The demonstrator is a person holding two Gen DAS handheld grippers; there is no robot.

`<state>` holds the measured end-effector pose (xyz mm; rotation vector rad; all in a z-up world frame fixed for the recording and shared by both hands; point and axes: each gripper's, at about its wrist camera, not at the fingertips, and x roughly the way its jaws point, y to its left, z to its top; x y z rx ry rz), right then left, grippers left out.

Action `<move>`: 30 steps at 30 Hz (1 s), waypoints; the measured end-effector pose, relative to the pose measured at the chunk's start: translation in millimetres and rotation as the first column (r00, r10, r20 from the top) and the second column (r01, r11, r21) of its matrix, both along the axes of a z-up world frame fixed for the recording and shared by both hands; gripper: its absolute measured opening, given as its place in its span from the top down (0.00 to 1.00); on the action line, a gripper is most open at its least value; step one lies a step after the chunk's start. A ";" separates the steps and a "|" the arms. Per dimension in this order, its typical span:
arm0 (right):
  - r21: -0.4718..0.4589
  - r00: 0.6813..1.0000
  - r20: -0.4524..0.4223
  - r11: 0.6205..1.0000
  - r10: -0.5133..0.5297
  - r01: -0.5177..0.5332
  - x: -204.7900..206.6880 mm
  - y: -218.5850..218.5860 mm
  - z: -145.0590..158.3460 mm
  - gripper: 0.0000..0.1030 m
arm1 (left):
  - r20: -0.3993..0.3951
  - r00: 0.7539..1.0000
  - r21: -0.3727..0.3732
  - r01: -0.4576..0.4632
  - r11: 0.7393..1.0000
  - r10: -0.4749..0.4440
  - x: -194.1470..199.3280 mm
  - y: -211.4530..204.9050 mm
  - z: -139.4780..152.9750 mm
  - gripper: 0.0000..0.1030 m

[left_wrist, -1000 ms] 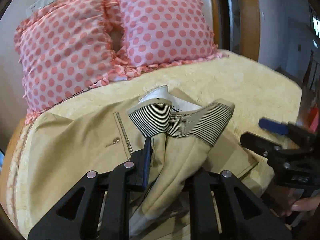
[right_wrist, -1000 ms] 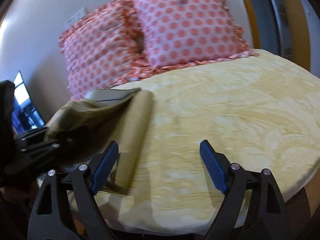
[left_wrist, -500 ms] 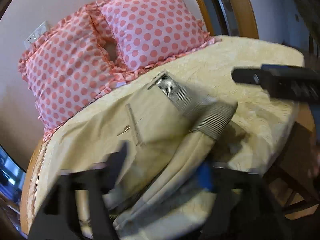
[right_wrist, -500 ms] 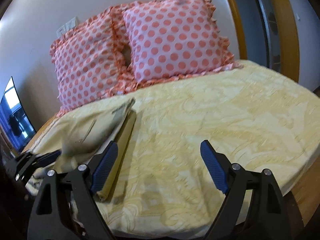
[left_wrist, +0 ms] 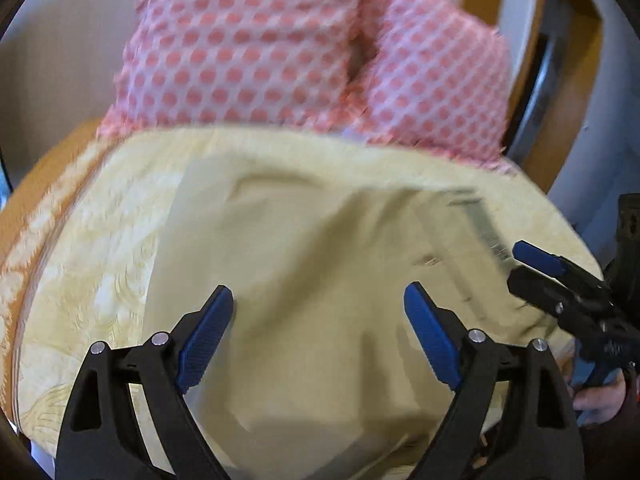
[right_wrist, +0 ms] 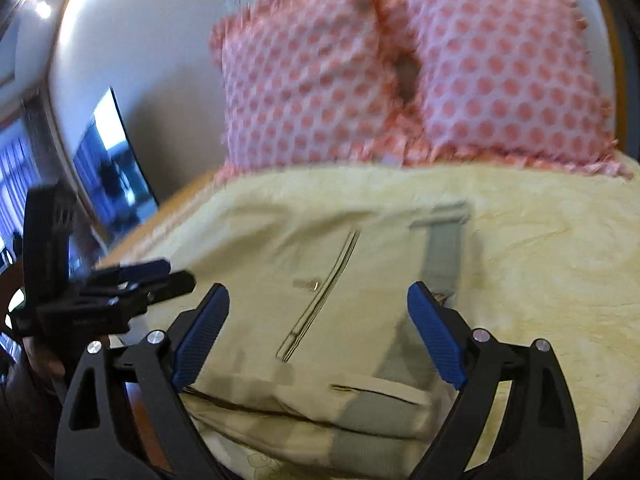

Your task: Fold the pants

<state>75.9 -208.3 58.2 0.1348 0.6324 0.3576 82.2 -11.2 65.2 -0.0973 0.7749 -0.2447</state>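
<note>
Both views are smeared by motion blur, so seams and stitching on the khaki pants point(left_wrist: 304, 264) are hard to read. In the left wrist view the lower edge of the cloth runs out of frame at 6 o'clock behind the left gripper point(left_wrist: 318, 320), whose blue pads stand wide apart with nothing between them. The striped waistband point(left_wrist: 478, 224) shows only as a grey streak at 3 o'clock.

The pants lie spread on the yellow bedspread point(left_wrist: 92, 264), near its front edge. Bare bedspread runs from 7 to 10 o'clock of the cloth; beyond it, at 9 o'clock, the orange bed edge point(left_wrist: 40, 184) curves away. Two pink polka-dot pillows point(left_wrist: 248, 48) close off 12 o'clock.

The right wrist view alone shows the fly point(right_wrist: 320, 292), a small button point(right_wrist: 315, 285) and the folded layers stacked at 6 o'clock, plus a lit screen point(right_wrist: 112, 168) at 9 o'clock. There the right gripper point(right_wrist: 318, 324) is also spread wide and empty over the pants, with open bedspread from 1 to 4 o'clock. Each view catches the other gripper at its outer edge, partly cut off.
</note>
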 end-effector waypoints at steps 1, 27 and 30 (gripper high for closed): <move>-0.013 0.998 -0.066 1.000 -0.003 0.002 5.6 3.3 -8.6 0.11 | -0.047 0.999 -0.019 -0.003 1.000 0.002 1.2 3.9 -9.7 0.14; 0.134 0.958 -0.267 0.980 -0.107 0.147 75.8 -84.3 -38.8 0.51 | -0.181 0.983 -0.057 -0.031 0.998 0.020 68.0 69.9 -17.7 0.23; 0.113 0.962 -0.258 0.986 -0.092 0.125 78.4 -80.1 -38.8 0.54 | -0.160 0.987 0.016 -0.018 1.000 0.020 64.5 58.8 -18.1 0.23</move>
